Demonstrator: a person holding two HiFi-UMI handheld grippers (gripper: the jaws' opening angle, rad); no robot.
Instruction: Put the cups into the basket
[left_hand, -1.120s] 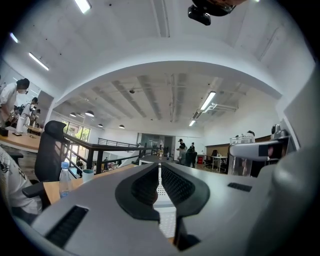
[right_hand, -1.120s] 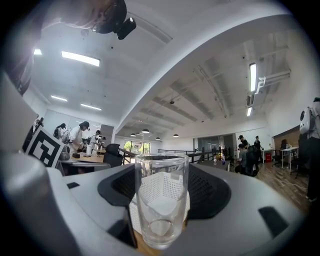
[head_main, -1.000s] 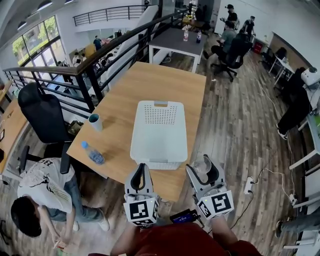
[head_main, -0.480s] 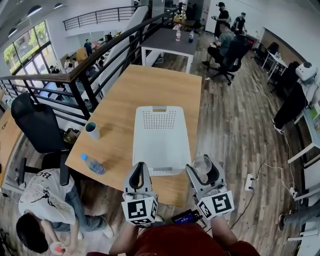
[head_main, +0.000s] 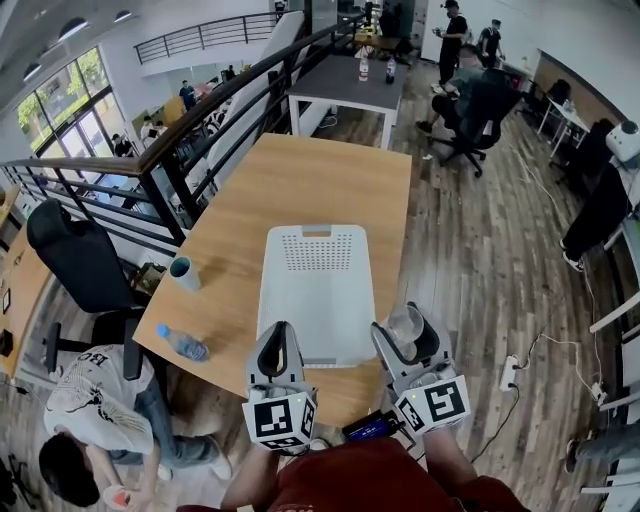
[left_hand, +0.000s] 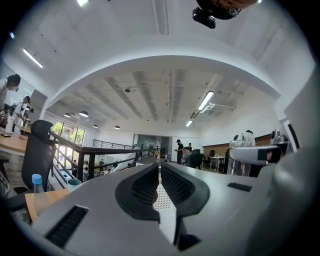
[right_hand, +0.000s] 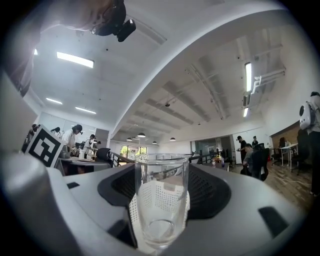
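Observation:
A white perforated basket lies on the wooden table, its near end between my two grippers. My right gripper is shut on a clear glass cup, held upright at the basket's near right corner. In the right gripper view the glass cup stands between the dark pads. My left gripper hangs over the basket's near left corner, jaws shut with nothing in them. A teal cup stands on the table left of the basket; the left gripper view shows the teal cup too.
A plastic water bottle lies near the table's front left corner. A black office chair and a crouching person are left of the table. A black railing runs along the far left.
Both grippers have moved forward together, the right one carrying the glass cup. The basket's near end now lies between them rather than ahead of them.

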